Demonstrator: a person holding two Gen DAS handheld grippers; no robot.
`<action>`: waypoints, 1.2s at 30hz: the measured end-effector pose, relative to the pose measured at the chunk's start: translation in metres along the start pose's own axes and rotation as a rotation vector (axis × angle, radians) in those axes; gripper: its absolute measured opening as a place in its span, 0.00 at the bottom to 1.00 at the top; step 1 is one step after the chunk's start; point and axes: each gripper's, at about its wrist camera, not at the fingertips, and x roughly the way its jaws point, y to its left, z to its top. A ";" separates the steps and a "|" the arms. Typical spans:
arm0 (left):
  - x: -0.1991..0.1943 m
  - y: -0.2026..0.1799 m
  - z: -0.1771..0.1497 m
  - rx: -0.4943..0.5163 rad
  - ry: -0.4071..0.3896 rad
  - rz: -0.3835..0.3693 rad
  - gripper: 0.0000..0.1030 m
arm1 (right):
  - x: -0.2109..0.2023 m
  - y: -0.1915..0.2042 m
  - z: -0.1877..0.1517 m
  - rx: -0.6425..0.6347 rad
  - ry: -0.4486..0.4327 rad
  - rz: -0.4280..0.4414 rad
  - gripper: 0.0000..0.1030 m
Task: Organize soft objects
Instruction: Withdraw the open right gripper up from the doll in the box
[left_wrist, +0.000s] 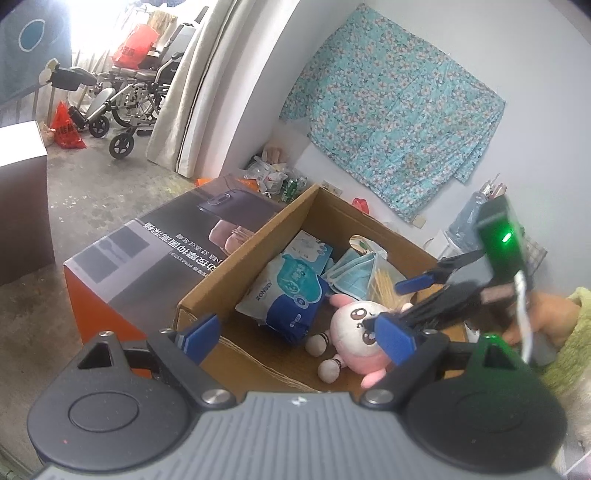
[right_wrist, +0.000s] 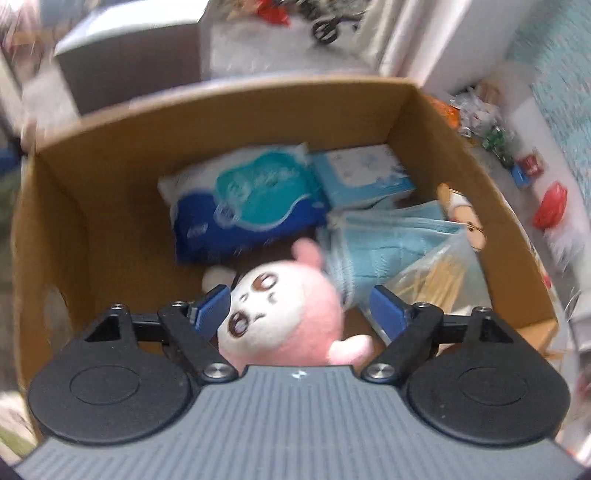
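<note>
Releasing the pink plush toy (right_wrist: 284, 314) into the cardboard box (right_wrist: 110, 155) appears to be the step in hand. The right gripper (right_wrist: 299, 308) points steeply down into the box with its fingers (right_wrist: 212, 308) spread apart; the toy lies between them, its face close against the left finger, but the right finger stands clear of it, so nothing is gripped. The left gripper (left_wrist: 295, 332) hangs at the near rim of the box, its fingers (left_wrist: 201, 336) wide apart and empty.

Beyond the right fingertips lie a blue-and-white tissue pack (right_wrist: 243, 206), a pale blue carton (right_wrist: 364, 175) and a stack of blue face masks (right_wrist: 388, 240); to the right of the fingers sits a clear bag of thin wooden sticks (right_wrist: 439, 280).

Judgement: the toy is already resting on the box floor, so the next move calls for lifting the right gripper straight out without snagging the plush, then seeking any soft item left outside.

Limits of observation: the right wrist view is smeared by motion, so print on the packs cannot be read. The toy's lower body is hidden under the gripper housing there, and its right side is covered by a finger in the left wrist view. A small printed figure (right_wrist: 465, 218) behind the masks is only partly visible. No desk can be made out beneath the box.
</note>
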 end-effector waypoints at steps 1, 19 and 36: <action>0.000 0.000 0.000 0.000 0.001 -0.002 0.89 | 0.007 0.007 -0.001 -0.031 0.021 -0.009 0.81; 0.000 -0.003 -0.001 -0.006 0.014 -0.010 0.89 | 0.005 0.084 -0.030 -0.804 -0.119 -0.173 0.90; 0.000 -0.020 -0.006 0.028 0.026 -0.039 0.89 | -0.013 0.043 -0.048 -0.638 -0.165 -0.348 0.98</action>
